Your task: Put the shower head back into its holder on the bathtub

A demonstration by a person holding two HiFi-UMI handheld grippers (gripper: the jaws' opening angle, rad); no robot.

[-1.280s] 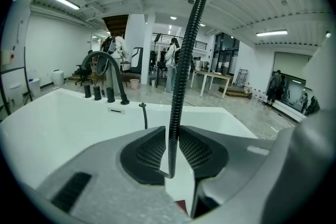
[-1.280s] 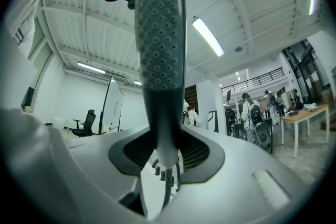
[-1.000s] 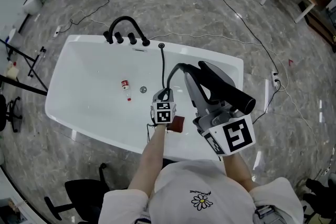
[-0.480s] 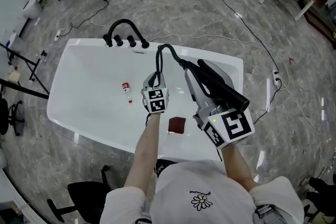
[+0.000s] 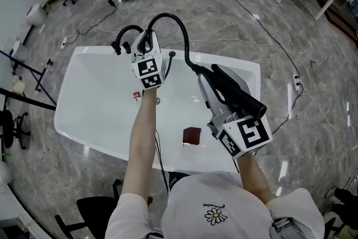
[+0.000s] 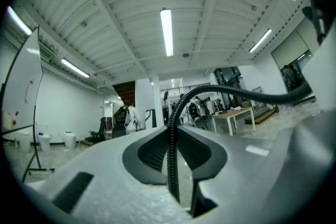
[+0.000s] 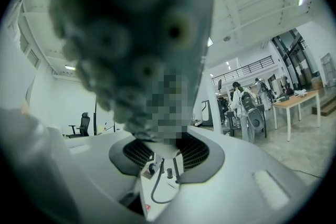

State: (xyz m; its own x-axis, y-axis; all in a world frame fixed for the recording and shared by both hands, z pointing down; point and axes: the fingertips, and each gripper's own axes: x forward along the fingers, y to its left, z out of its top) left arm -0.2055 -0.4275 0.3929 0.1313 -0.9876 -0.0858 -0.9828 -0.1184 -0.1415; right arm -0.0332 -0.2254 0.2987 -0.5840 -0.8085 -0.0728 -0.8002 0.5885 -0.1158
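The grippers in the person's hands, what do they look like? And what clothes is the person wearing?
The left gripper and the right gripper are both light grey plastic, with dark ribbed pads on the inside of the jaws. Each has a white cube with black square markers on it: the left cube and the right cube. The person wears a white short-sleeved T-shirt with a small daisy printed on it.

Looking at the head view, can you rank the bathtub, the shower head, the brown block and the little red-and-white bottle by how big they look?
1. bathtub
2. shower head, though it is held nearer the camera, which enlarges it
3. brown block
4. red-and-white bottle
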